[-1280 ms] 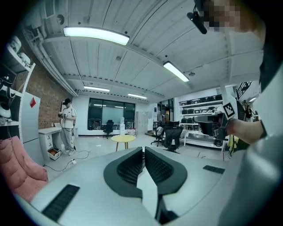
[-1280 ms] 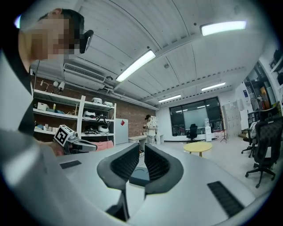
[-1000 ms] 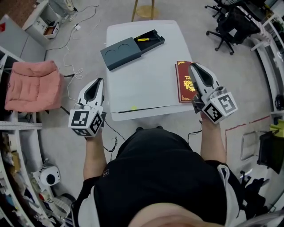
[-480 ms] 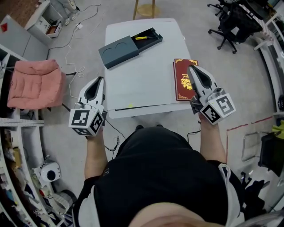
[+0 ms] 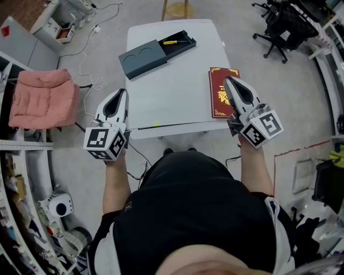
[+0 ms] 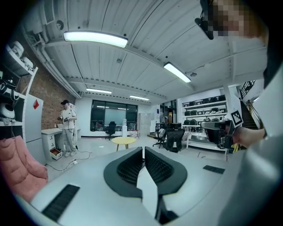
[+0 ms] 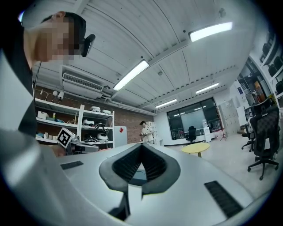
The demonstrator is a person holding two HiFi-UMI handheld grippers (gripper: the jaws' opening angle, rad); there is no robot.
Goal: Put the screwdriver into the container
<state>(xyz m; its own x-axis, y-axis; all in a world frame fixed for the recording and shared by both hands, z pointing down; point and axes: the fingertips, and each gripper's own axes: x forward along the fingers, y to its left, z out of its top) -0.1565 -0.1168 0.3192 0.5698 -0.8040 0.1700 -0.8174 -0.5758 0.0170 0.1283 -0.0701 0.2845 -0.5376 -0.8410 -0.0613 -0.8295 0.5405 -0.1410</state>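
Note:
A yellow-handled screwdriver [image 5: 172, 42] lies inside the open end of a dark grey container [image 5: 144, 58], at the far side of the white table [image 5: 172, 96]. The container's lid, with two round recesses, covers the rest of the box. My left gripper [image 5: 119, 92] hovers off the table's near left corner, shut and holding nothing. My right gripper [image 5: 227, 79], also shut and holding nothing, hangs over the near edge of a red book [image 5: 220, 80]. In both gripper views the jaws [image 6: 143, 149] [image 7: 141, 145] point out across the room, with the table out of sight.
The red book lies at the table's right edge. A pink chair [image 5: 40, 102] stands to the left, with cables [image 5: 88, 80] on the floor beside it. A wooden stool [image 5: 174, 11] is beyond the table and black office chairs [image 5: 279, 27] are at the far right. A person [image 6: 67, 128] stands far off.
The table has drifted slightly up and left in the head view. Both grippers stay shut near its front corners and have risen a little.

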